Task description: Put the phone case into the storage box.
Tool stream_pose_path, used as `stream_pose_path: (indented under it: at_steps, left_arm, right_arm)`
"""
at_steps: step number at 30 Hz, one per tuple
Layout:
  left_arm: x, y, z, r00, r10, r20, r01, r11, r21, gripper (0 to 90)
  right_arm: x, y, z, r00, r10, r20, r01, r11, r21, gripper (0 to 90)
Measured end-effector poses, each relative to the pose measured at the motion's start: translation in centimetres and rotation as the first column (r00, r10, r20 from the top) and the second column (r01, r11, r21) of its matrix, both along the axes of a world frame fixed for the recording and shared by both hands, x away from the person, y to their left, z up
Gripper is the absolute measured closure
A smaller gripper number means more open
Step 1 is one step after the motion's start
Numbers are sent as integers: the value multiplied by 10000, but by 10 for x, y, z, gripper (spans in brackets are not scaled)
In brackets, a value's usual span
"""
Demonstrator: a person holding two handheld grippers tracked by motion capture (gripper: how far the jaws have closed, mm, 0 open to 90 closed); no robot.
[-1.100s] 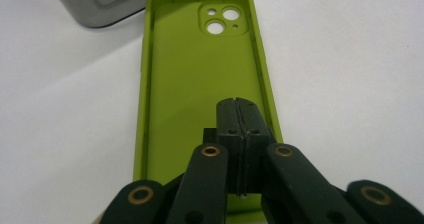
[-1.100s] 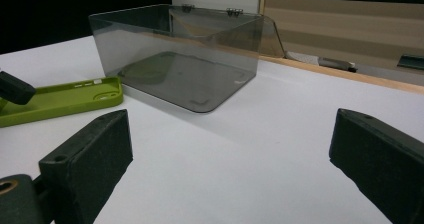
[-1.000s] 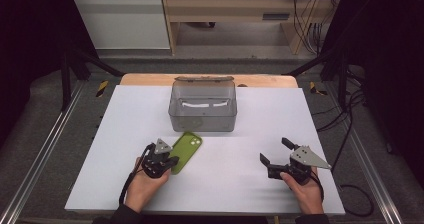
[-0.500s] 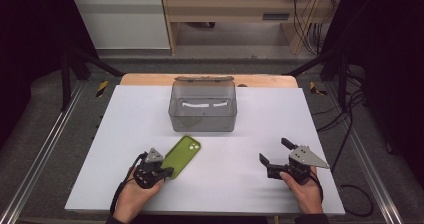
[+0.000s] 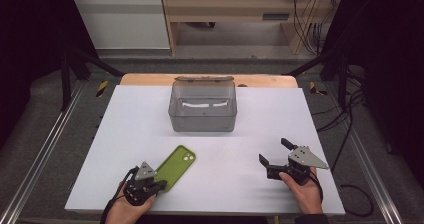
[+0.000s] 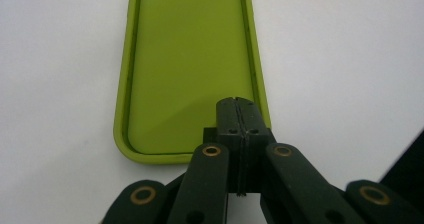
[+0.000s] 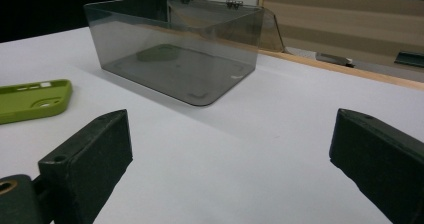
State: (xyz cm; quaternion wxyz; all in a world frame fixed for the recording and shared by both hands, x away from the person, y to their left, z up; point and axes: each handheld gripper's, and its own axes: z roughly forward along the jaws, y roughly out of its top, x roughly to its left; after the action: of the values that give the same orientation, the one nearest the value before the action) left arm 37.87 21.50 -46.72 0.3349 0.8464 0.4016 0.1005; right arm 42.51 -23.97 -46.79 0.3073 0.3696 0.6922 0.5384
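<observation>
A lime-green phone case lies open side up on the white table, near its front left. My left gripper is at the case's near end, its jaws shut together on the rim by the corner. In the left gripper view the closed tips sit over the right rim of the case. My right gripper rests at the front right, open and with nothing in it. In the right gripper view its wide-apart jaws face the table, with the case at the far left.
A clear smoky plastic box with its lid flipped back stands at the table's middle rear, also ahead in the right gripper view. A wooden strip runs along the far edge. Black frame bars flank the table.
My left gripper has drawn back toward the front left edge, and the green case has slid along with it. The right gripper has stayed put.
</observation>
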Motion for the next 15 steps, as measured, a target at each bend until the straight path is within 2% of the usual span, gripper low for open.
stream_pose_path:
  at_steps: [3, 6, 9, 11, 13, 15]
  left_arm:
    - [-5, 3, -1, 10000, -26, 9, 26, 10000, -64, 900]
    - [-5, 2, -1, 10000, -73, 61, 73, 10000, 4, 900]
    - [-5, 2, 0, 9997, -145, 180, 143, 9999, 97, 900]
    - [-5, 3, 1, 9992, -54, 384, 51, 10000, 86, 900]
    - [-3, 6, 4, 9969, 204, 763, -193, 9997, -149, 900]
    - [0, 10, 6, 9892, 591, 1342, -582, 9982, -108, 900]
  right_arm:
    - [1, 0, 0, 9996, -223, 158, 225, 9997, -119, 35]
    - [2, 0, 0, 9987, -492, 97, 492, 9988, -38, 35]
    - [-1, 0, 2, 9990, -400, 216, 399, 9992, 56, 32]
    - [-3, 1, 3, 9990, -332, 293, 331, 9994, 44, 30]
    - [-3, 2, 3, 9990, -332, 296, 331, 9994, 19, 30]
    - [-3, 2, 3, 9989, -336, 315, 337, 9994, -6, 31]
